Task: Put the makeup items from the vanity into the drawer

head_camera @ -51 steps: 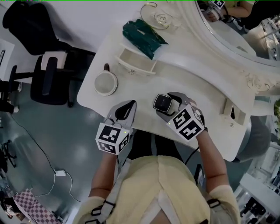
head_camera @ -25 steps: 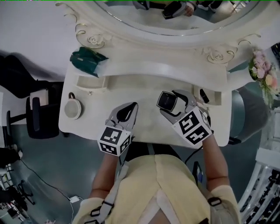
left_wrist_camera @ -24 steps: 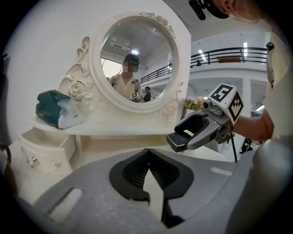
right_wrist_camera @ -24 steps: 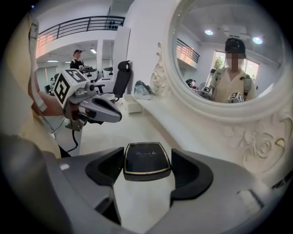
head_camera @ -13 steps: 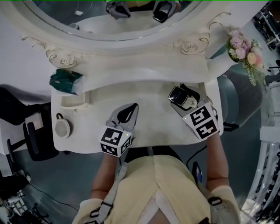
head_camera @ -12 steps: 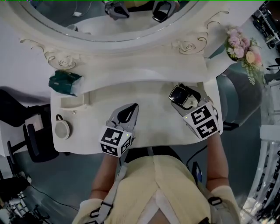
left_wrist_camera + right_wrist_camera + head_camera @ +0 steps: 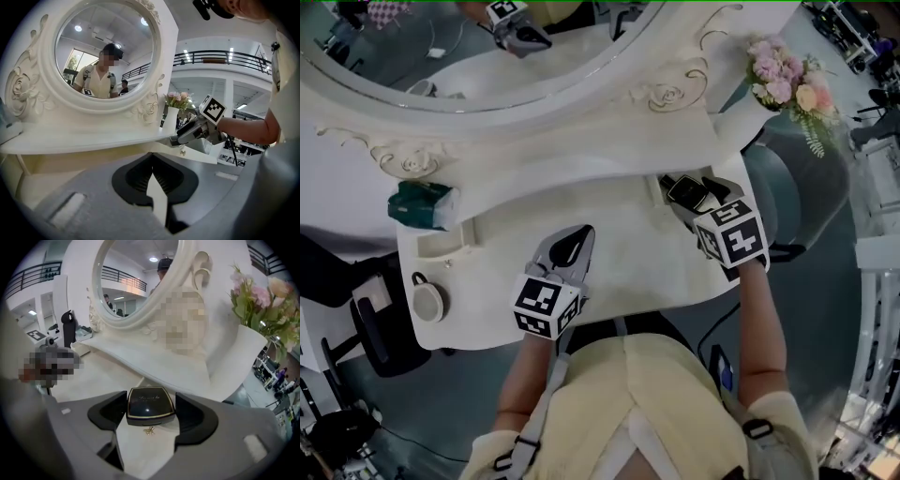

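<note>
- R gripper [image 7: 151, 415] covers the right end of the vanity [image 7: 619, 253] in head view, so whatever lies under it is hidden there.
- Its jaws are clamped on a black compact [image 7: 149, 402], gold-edged, lid up and level. Lid print too small to read.
- Compact is held at vanity's right end, near the raised back shelf. Can't tell if it touches the top.
- Small gold knob [image 7: 150, 431] shows just below compact, btwn the jaws. Can't tell what it's fixed to.
- L gripper [image 7: 569, 246] sits over mid vanity, jaws together w/ nothing btwn them, well apart from R gripper.
- Mirror [image 7: 487, 56] is cut off by the top edge.
- Drawer [image 7: 441, 246] at left stands open. Contents too small to tell.
- Mug [image 7: 425, 302] is at left front corner. Inside not readable.
- Green pack [image 7: 422, 204] lies on the shelf just behind the drawer.
- Vase [image 7: 243, 352] right of mirror holds pink flowers [image 7: 783, 80].
</note>
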Available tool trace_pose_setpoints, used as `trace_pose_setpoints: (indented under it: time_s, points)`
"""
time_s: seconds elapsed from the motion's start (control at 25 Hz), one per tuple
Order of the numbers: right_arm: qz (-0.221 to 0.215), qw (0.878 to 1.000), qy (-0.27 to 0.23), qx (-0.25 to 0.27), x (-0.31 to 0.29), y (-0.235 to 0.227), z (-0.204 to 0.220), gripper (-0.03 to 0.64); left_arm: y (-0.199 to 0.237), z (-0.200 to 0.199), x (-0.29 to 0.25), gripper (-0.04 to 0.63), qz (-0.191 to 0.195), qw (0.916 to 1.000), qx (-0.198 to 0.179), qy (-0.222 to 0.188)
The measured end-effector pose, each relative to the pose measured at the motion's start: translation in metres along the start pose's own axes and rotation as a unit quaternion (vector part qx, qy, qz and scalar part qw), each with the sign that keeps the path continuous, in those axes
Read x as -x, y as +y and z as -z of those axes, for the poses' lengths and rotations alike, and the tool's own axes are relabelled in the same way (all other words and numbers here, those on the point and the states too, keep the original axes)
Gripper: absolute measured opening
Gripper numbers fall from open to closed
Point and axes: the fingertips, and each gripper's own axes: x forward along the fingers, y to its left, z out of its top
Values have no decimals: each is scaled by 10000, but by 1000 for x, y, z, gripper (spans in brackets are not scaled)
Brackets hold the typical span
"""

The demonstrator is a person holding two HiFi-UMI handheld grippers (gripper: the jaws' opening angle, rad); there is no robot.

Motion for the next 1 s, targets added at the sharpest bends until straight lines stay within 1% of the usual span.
trace_pose_setpoints:
  time_s: [0.16, 0.4, 0.68, 1.0]
  points:
    - [0, 9983, 386, -427, -8, -17, 9, 325, -3, 1, -2, 2, 62, 10000, 2, 22]
    - [39, 9909, 1001, -896, -20, -40, 16, 325, -2, 2, 0, 2, 56, 10000, 22, -14]
    - [43, 9859, 1300, -1050, -34, -43, 20, 327, 0, 3, 2, 2, 18, 10000, 42, -14]
    - [21, 9835, 1394, -1155, -43, -44, 22, 328, 2, 3, 0, 2, -25, 10000, 73, -22]
